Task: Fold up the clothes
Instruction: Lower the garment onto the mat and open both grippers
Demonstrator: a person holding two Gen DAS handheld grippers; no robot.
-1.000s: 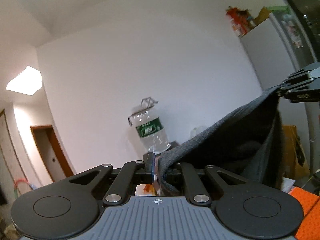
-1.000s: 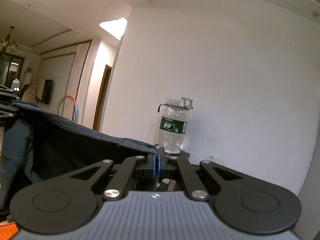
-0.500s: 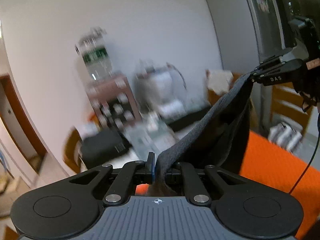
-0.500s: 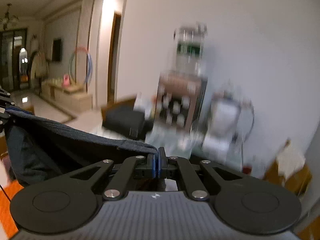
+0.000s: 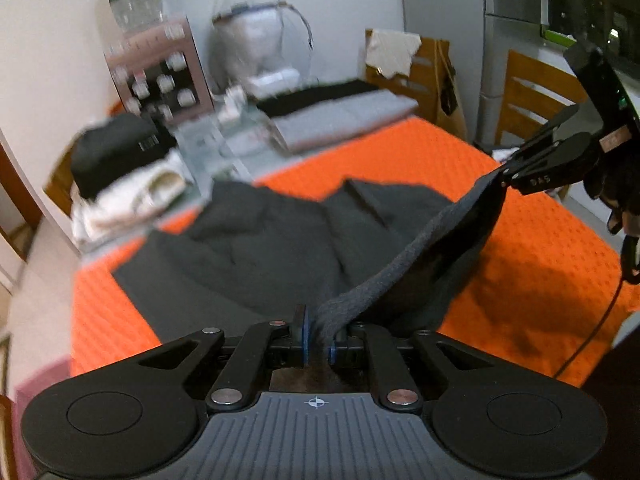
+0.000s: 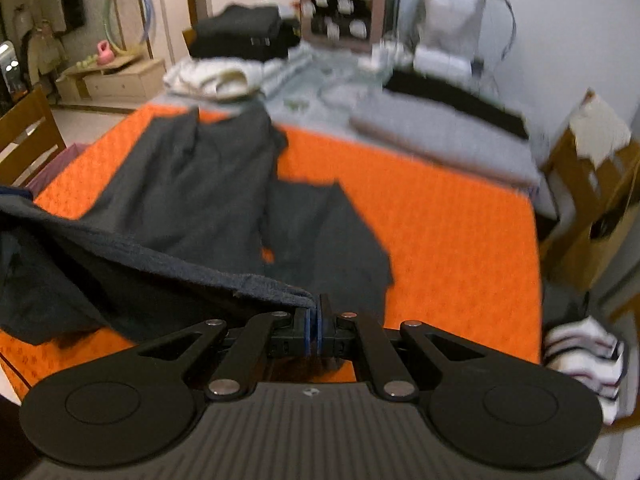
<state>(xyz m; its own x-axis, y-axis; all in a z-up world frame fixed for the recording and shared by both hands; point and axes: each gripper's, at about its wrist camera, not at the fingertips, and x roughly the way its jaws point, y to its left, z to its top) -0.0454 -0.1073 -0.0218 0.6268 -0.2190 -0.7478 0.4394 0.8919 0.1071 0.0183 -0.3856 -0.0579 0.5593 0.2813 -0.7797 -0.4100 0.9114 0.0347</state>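
Since the dark grey garment point(image 5: 256, 248) sags limply (soft, light), its hem is best pinched: right gripper point(image 6: 315, 328) clamps it at nine o'clock, while left gripper point(image 5: 318, 340) is opening around it.

Left gripper point(image 5: 317, 340) matte black, silver screws, blue-padded fingers point(image 5: 306, 338), ribbed grey housing, crosshair mark

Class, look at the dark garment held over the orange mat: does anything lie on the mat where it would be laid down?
Nothing visible does. The dark garment already lies partly on the orange mat; its raised hem runs between the left gripper, jaws opening, and right gripper. The folded piles sit beyond the mat's far edge.
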